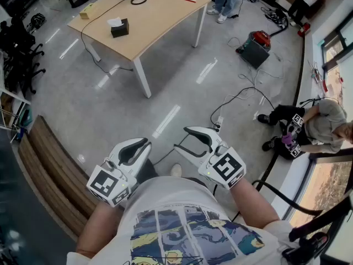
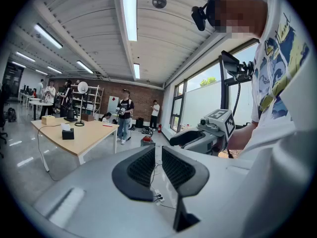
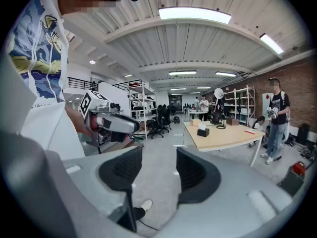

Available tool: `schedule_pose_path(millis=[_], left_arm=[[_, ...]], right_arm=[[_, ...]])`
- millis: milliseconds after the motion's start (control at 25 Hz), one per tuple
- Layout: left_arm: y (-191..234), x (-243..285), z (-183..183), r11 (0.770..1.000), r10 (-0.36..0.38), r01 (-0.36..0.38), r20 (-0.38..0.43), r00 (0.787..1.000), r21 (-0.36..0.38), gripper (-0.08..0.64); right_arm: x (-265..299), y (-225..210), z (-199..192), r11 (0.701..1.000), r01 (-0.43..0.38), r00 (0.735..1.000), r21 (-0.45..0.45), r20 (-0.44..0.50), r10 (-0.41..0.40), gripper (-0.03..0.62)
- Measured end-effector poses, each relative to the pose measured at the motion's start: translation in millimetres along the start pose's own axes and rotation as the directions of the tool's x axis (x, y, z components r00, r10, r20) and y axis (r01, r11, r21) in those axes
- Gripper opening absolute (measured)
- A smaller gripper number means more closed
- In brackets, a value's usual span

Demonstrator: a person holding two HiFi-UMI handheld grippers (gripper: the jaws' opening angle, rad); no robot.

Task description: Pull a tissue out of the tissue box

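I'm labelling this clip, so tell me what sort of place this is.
Likely an open-plan lab or workshop office: a wooden table with a tissue box, storage shelves, and cables across the floor.

You hold both grippers low in front of your chest, over the grey floor (image 1: 110, 104). Your left gripper (image 1: 144, 144) has its jaws close together. Your right gripper (image 1: 183, 138) has its jaws wide apart, with nothing between them. The tissue box (image 1: 119, 30), black with a white tissue (image 1: 115, 21) standing out of its top, sits on the wooden table (image 1: 160, 12) well ahead of you, far from both grippers. To your right a person (image 1: 317, 123) sits on the floor by the window, and a red-topped machine (image 1: 258, 42) stands further off. A wooden bench (image 1: 47, 167) runs along your left, with dark office chairs (image 1: 19, 51) beyond it.
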State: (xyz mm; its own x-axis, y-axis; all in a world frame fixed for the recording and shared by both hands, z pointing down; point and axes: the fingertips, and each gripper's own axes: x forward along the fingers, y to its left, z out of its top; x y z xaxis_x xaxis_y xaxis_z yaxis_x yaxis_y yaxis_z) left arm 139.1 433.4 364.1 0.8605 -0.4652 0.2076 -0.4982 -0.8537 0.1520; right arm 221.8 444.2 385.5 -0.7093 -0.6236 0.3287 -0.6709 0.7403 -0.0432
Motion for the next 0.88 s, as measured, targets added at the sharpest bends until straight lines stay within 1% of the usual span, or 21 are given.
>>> schedule_pose_path(millis=[160,280,480,600,680,760,880], left_arm=[[9.2,-10.5,2.5,0.999,0.044,-0.044,-0.021,0.999,-0.007,0.044],[15.5,-14.5,1.4,0.998,0.063,-0.063,-0.033,0.998,-0.012,0.044],[20.3,-9.5,-2.1,0.998,0.06,-0.061,-0.042,0.997,-0.026,0.044],[26.3,-2.7,1.8,0.998,0.053,-0.053,-0.034,0.998,-0.025,0.044],[36.2,0.8,9.6,0.998,0.052,-0.052,-0.022,0.998,-0.017,0.044],[51.1,1.4,14.4,0.998,0.06,-0.06,-0.012,0.998,-0.01,0.044],[78.7,-1.9,13.5,0.997,0.073,-0.073,-0.005,0.997,-0.018,0.044]], right_arm=[[12.1,6.3,-1.0,0.999,-0.04,0.999,-0.006,0.003,0.04,0.221],[19.2,7.6,-2.3,0.998,-0.057,0.998,-0.006,0.003,0.057,0.219],[21.6,6.0,-6.0,0.998,-0.059,0.998,0.005,-0.012,0.059,0.219],[24.4,-0.9,-2.7,0.998,-0.055,0.998,0.037,0.004,0.055,0.219],[31.7,-7.5,6.6,0.997,-0.05,0.999,0.064,0.024,0.049,0.219],[43.4,-13.6,12.3,0.996,-0.047,0.999,0.073,0.018,0.045,0.219],[67.0,-26.5,17.9,0.999,-0.03,0.999,0.043,-0.022,0.031,0.214]])
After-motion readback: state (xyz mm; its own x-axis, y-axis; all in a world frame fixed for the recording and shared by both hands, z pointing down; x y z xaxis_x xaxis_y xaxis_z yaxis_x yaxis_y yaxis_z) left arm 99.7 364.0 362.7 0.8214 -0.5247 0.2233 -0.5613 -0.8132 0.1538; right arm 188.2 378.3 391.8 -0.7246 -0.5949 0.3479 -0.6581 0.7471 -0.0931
